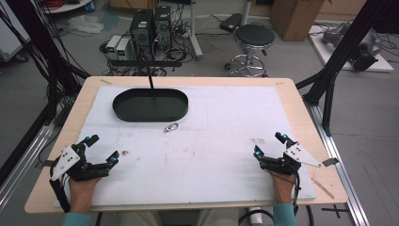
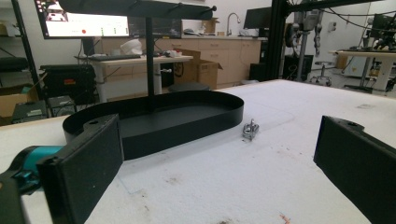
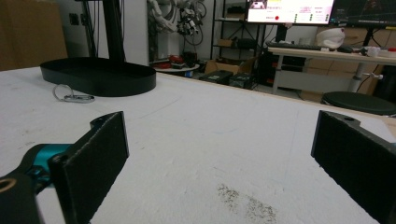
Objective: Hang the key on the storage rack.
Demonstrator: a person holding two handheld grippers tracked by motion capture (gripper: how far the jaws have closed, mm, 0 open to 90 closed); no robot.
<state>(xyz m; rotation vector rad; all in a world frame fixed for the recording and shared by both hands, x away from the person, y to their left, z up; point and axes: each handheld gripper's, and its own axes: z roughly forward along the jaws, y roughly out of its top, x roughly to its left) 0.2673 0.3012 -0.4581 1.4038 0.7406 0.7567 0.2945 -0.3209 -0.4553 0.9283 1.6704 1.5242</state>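
Both grippers are resting released at the near table corners, left gripper (image 1: 99, 149) and right gripper (image 1: 269, 144) holding nothing, while the metal clasp (image 1: 171, 127) is lying just beside the black tray (image 1: 121, 109); any pickup likely needs a low, centred approach.

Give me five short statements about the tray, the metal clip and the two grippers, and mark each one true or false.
1. The small silver metal clip lies inside the black oval tray. False: it lies on the white mat beside the tray.
2. The left gripper is open. True.
3. The right gripper is shut on the clip. False: it is open and holds nothing.
4. A thin black post rises from the tray. True.
5. The tray sits nearer the person's right hand. False: it sits toward the left.
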